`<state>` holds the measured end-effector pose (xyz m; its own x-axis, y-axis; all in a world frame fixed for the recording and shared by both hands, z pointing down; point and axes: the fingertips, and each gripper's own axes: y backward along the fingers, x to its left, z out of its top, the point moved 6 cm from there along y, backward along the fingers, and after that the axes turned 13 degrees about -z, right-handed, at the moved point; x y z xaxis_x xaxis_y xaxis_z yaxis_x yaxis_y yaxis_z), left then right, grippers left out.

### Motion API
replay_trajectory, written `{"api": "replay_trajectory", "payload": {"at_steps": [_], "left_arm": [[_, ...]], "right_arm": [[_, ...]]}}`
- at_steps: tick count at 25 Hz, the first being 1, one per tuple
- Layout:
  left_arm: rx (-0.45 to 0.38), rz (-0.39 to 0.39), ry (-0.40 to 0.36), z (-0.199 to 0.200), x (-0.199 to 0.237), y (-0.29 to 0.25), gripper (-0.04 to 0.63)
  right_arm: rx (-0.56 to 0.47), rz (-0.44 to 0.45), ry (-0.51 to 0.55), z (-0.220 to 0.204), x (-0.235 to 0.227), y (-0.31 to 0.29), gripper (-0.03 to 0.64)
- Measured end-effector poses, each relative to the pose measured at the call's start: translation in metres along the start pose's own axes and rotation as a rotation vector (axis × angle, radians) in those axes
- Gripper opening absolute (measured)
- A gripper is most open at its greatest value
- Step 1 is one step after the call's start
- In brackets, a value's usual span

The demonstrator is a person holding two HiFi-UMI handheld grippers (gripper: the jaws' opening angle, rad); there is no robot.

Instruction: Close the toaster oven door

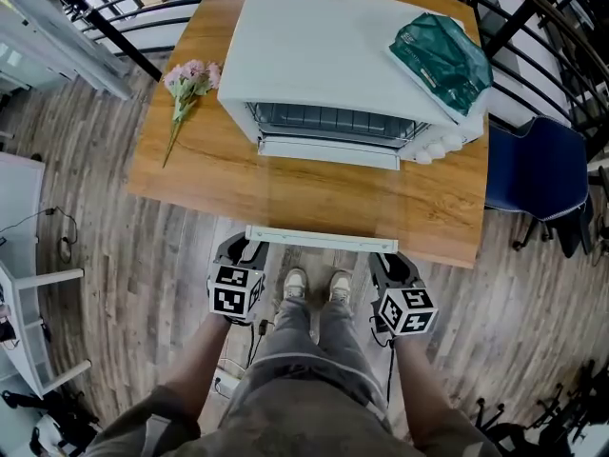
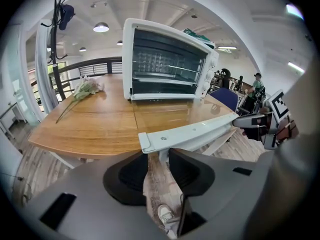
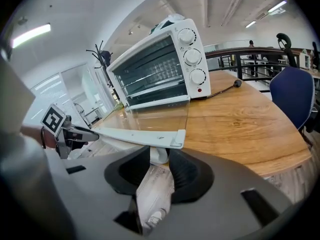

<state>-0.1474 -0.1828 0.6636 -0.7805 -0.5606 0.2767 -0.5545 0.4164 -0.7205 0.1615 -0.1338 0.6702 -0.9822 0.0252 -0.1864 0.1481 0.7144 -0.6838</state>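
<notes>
The white toaster oven (image 1: 333, 55) stands on the wooden table (image 1: 190, 174), its glass door (image 1: 324, 198) folded down flat toward me. The door's white handle bar (image 1: 322, 240) hangs past the table's front edge. My left gripper (image 1: 238, 248) is under the bar's left end. In the left gripper view the handle's post (image 2: 163, 155) sits between the jaws of the left gripper (image 2: 159, 156), with a gap on one side. My right gripper (image 1: 392, 258) is under the right end. There the post (image 3: 159, 155) fills the space between the jaws of the right gripper (image 3: 160, 156).
A green bag (image 1: 442, 60) lies on the oven's top. A sprig of pink flowers (image 1: 188, 84) lies on the table at the left. A blue chair (image 1: 538, 174) stands to the right of the table. My feet are on the wood floor under the door.
</notes>
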Motion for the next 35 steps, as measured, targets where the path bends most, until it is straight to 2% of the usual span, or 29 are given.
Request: {"api": "replay_trajectory", "payload": {"at_steps": [3, 7, 13, 17, 30, 35], "left_arm": [[-0.008, 0.000, 0.001, 0.010, -0.005, 0.008, 0.144], [-0.043, 0.004, -0.034, 0.032, -0.013, 0.026, 0.139], [-0.163, 0.004, -0.038, 0.080, -0.018, 0.049, 0.129], [-0.202, 0.021, -0.050, 0.111, -0.016, 0.057, 0.129], [-0.317, 0.047, -0.063, 0.193, -0.001, 0.061, 0.126], [-0.387, 0.041, -0.014, 0.223, 0.009, 0.058, 0.124]], "right_arm": [[-0.010, 0.004, 0.010, 0.010, -0.001, 0.007, 0.128], [-0.044, 0.021, 0.019, 0.036, 0.000, 0.017, 0.114], [-0.121, 0.057, 0.055, 0.089, 0.003, 0.030, 0.110], [-0.152, 0.084, 0.020, 0.118, 0.003, 0.034, 0.119], [-0.225, 0.070, -0.094, 0.201, -0.001, 0.023, 0.117], [-0.251, 0.052, -0.121, 0.230, -0.001, 0.014, 0.117]]}}
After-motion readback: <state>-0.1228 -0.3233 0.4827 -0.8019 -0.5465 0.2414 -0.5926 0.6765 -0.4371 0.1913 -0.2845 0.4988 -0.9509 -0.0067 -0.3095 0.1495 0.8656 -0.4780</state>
